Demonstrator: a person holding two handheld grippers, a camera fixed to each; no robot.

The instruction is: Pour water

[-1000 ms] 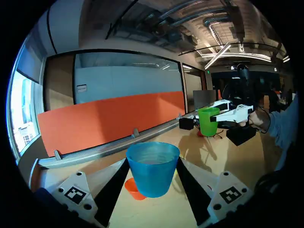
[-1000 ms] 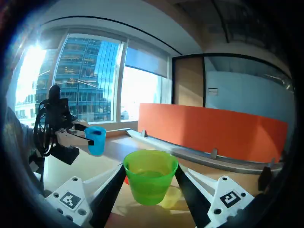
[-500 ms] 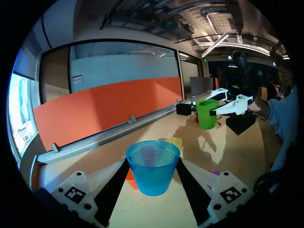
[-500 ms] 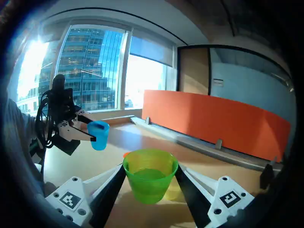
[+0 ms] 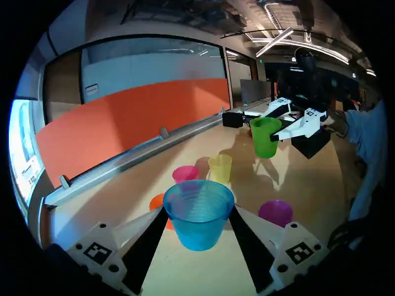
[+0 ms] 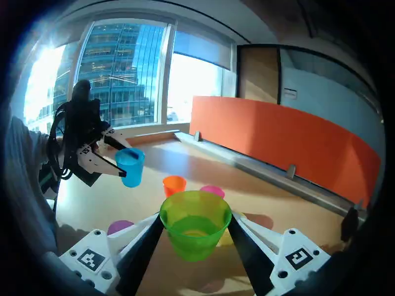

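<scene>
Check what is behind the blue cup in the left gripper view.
An orange cup stands on the table behind the blue cup, which covers most of it. A pink cup and a yellow cup stand farther back. The orange cup's inside is hidden.

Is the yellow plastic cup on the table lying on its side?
No, the yellow plastic cup stands upright on the wooden table, mouth up.

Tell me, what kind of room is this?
Probably an office: a long desk with an orange divider, big windows facing tall buildings, and strip lights overhead.
</scene>
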